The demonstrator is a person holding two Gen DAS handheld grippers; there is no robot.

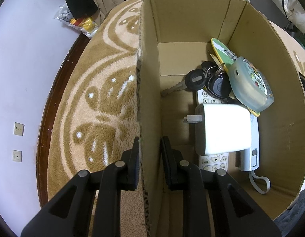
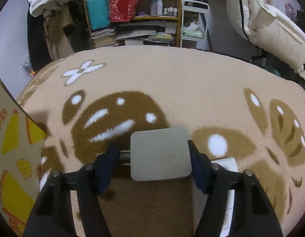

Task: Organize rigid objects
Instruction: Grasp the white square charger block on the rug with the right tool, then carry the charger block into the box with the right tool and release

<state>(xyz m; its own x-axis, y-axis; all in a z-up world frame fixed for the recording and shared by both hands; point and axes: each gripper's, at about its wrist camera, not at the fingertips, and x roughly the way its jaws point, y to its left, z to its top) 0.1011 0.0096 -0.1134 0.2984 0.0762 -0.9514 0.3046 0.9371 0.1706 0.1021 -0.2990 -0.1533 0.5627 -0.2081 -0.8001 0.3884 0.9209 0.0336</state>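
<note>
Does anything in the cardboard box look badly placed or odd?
Yes. The white charger lies on top of the remote control, hiding most of its buttons, and the keys are piled on the remote's far end. The box looks undamaged.
</note>
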